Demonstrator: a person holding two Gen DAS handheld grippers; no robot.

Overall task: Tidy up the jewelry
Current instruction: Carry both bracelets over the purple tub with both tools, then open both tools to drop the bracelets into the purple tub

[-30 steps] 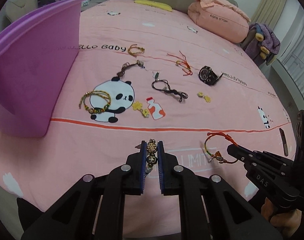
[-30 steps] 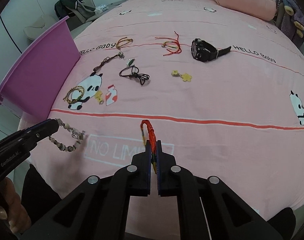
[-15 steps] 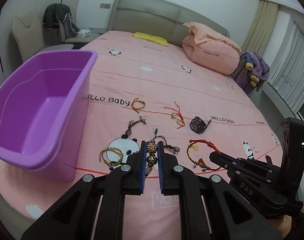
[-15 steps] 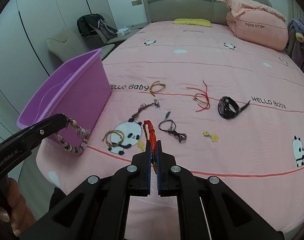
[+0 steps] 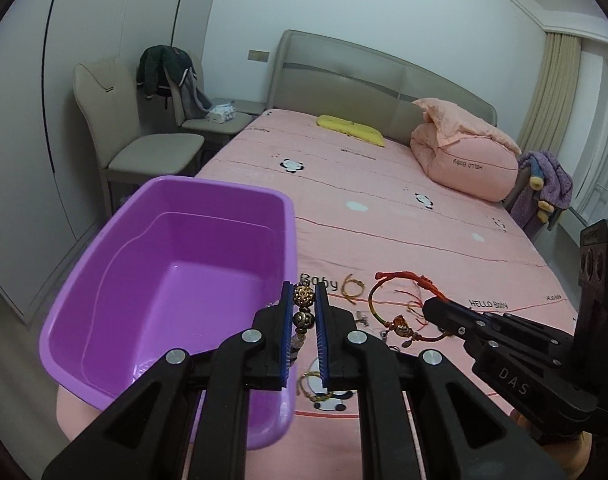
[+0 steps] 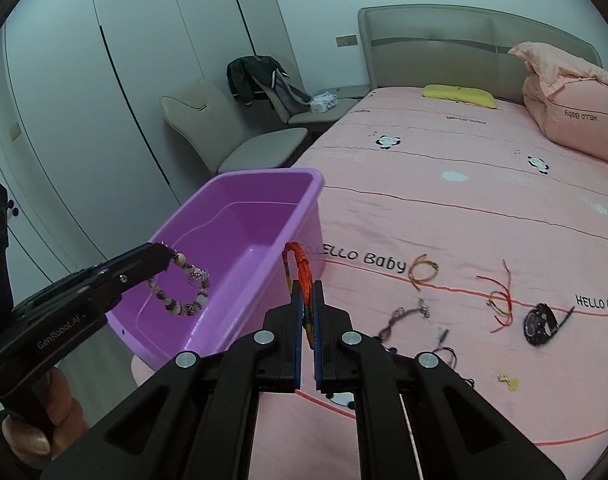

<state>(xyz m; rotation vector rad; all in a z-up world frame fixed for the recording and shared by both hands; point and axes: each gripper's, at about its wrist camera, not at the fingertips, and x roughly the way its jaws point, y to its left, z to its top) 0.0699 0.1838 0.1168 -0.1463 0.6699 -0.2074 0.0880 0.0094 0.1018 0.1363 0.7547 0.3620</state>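
Up above the bed's near edge, the left gripper is clamped on a beaded bracelet of pale and gold beads, which dangles over the purple tub. Beside it, the right gripper pinches a red cord bracelet with a small charm. Nothing shows inside the tub, which sits at the bed's left edge. More bracelets and a black watch lie on the pink sheet.
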